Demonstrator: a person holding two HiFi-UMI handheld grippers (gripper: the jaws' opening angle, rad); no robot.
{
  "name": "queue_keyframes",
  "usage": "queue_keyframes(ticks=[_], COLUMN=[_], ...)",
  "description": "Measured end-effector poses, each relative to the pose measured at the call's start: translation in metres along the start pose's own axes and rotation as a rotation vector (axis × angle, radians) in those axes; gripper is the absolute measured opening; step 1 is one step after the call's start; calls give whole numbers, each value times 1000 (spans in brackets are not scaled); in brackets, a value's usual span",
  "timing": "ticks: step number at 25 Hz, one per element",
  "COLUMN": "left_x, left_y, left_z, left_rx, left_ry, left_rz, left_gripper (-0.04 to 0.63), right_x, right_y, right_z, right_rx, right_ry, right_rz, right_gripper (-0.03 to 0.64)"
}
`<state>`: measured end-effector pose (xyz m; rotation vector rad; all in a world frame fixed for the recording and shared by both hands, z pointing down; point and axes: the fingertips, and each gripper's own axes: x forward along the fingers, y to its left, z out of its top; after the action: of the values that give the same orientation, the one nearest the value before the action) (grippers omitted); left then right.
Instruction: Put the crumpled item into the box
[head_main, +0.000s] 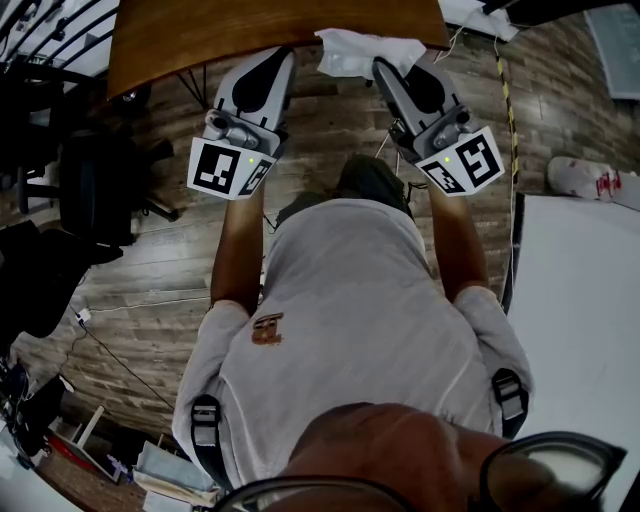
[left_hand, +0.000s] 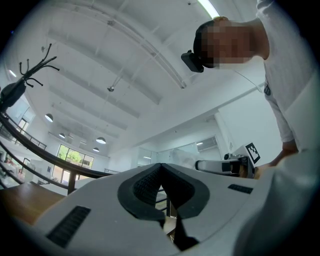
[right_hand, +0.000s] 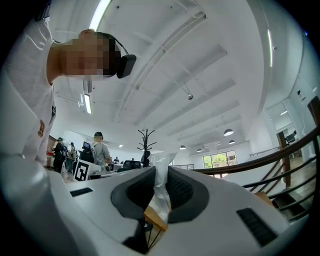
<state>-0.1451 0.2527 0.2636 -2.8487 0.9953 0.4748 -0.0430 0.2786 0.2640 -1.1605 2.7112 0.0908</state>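
In the head view both grippers are held out in front of the person, towards a wooden table (head_main: 250, 30). A white crumpled item (head_main: 365, 50) hangs from my right gripper (head_main: 385, 68), at the table's near edge. The right gripper view shows the crumpled item (right_hand: 161, 187) pinched between the black pads (right_hand: 182, 192), with its top sticking out past my right gripper (right_hand: 161, 175). My left gripper (head_main: 283, 55) is beside it to the left; its own view shows my left gripper (left_hand: 161, 182) with pads closed together and nothing between them. No box is visible in any view.
A black office chair (head_main: 90, 180) stands on the wood floor at the left. A white surface (head_main: 580, 300) fills the right side, and cables (head_main: 120, 350) lie on the floor. Railings (right_hand: 290, 165), a coat stand (right_hand: 145, 140) and distant people (right_hand: 100, 150) show behind the jaws.
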Motion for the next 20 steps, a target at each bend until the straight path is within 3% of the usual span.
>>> queue_keyframes(ticks=[14, 20], left_x=[5, 49], left_y=[8, 41], left_z=[-22, -30], left_rx=[6, 12], left_ry=[20, 29], left_rz=[-7, 7], left_gripper=[20, 18], right_x=[2, 32], right_y=[-12, -61], right_z=[-18, -16], right_rx=[2, 8], right_ry=[-4, -6], right_rz=[-2, 18], right_gripper=[64, 65])
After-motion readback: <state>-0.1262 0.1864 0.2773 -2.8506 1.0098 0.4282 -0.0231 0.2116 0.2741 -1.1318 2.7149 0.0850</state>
